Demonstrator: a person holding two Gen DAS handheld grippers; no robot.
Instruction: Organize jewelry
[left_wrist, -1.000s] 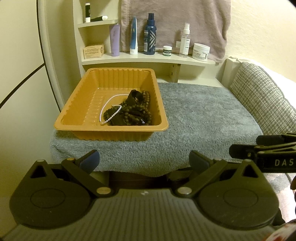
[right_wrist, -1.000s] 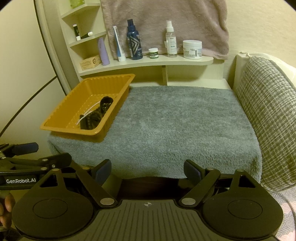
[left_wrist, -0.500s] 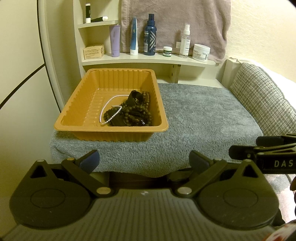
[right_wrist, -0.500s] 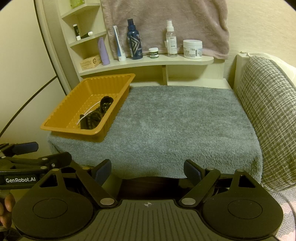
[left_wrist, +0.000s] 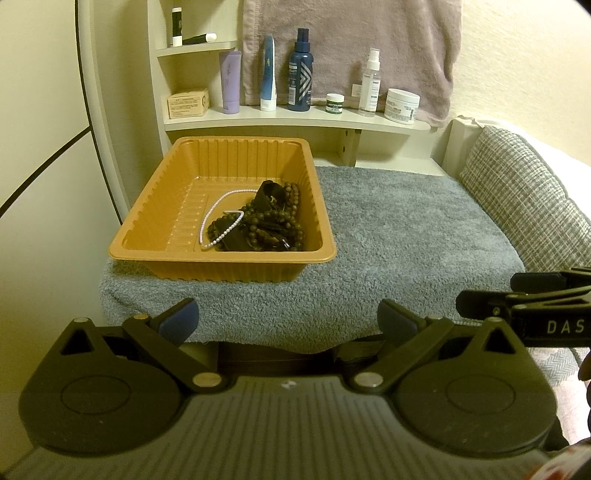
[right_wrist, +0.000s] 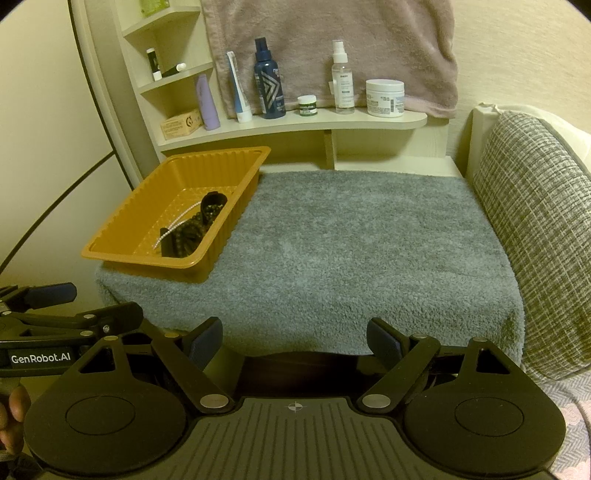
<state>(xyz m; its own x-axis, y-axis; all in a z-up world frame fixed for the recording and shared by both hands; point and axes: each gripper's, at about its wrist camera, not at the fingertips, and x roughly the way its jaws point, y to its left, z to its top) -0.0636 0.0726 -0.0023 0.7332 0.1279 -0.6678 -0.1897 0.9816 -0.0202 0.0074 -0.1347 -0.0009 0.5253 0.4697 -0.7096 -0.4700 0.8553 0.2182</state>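
An orange plastic tray (left_wrist: 159, 236) (right_wrist: 110, 254) sits at the left of a grey towel-covered table (left_wrist: 399, 236) (right_wrist: 369, 251). In its near right corner lies a heap of dark bead strands (left_wrist: 273, 225) (right_wrist: 192, 229) with a white pearl strand (left_wrist: 218, 221) (right_wrist: 177, 223) draped across it. My left gripper (left_wrist: 288, 319) hangs open in front of the table's near edge, nothing between its fingers. My right gripper (right_wrist: 295, 338) is open too, empty, level with the table's front edge. Each gripper shows from the side in the other's view.
A curved shelf (right_wrist: 295, 123) behind the table carries bottles, tubes, jars and a small box, under a hanging pink towel (right_wrist: 332, 44). A checked grey cushion (right_wrist: 535, 221) borders the table's right side. A wall panel (left_wrist: 44, 147) stands left of the tray.
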